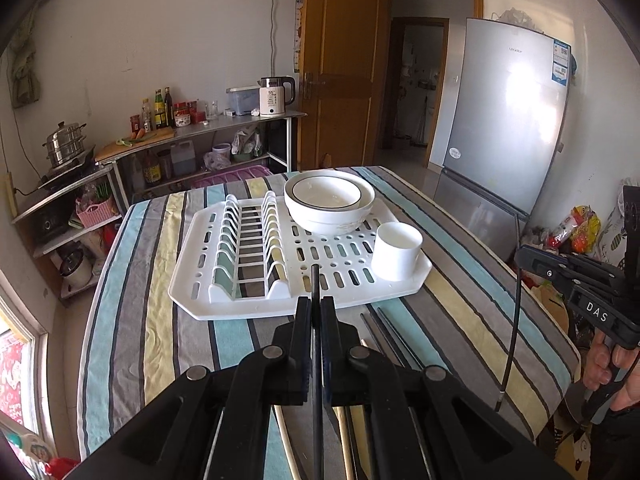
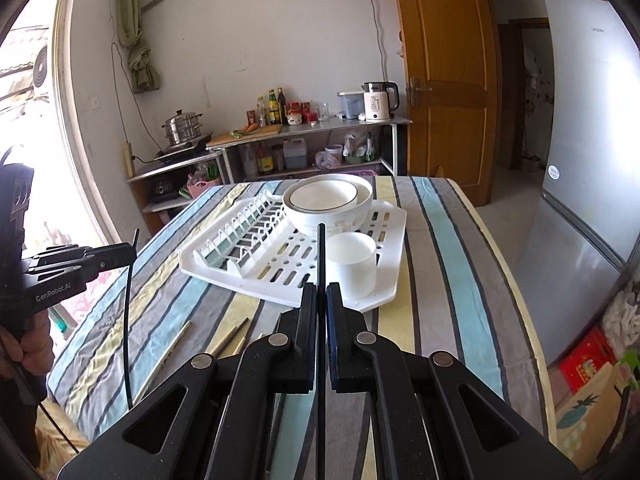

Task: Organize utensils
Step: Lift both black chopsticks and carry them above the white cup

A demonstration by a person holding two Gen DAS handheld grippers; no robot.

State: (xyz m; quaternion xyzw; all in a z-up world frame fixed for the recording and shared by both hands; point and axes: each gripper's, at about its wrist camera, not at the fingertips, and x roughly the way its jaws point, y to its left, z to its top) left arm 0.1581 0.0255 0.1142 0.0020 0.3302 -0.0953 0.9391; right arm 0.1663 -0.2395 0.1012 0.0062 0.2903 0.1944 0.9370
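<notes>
Left gripper (image 1: pixel 316 312): bottom centre of its own view, jaws pinched on a black chopstick (image 1: pixel 316 300) that runs up between them, its tip over the near edge of the rack.
Right gripper (image 2: pixel 319 300): bottom centre of its own view, jaws pinched on a second black chopstick (image 2: pixel 321 256), its tip in front of the cup.
Seen only from the left view: the right gripper at the right edge, a hand (image 1: pixel 604 364) under it, its chopstick hanging down over the tabletop.
Seen only from the right view: the left gripper at the left edge, its chopstick hanging down over the cloth's near left part.
Loose chopsticks: dark ones (image 1: pixel 384 332) lie on the tabletop (image 1: pixel 160 320) just right of the left gripper; the right view shows pale ones (image 2: pixel 170 356) lower left.
Drying rack (image 1: pixel 224 300): white, centre of the striped tabletop, plate slots on its left side.
Cup (image 1: pixel 398 250): white, upright on the rack's near right corner.
Bowls (image 1: pixel 328 208): white, nested, at the rack's far side.
Far: shelves with a kettle (image 1: pixel 276 96), then a wooden door and a grey fridge (image 1: pixel 508 112) at right.
</notes>
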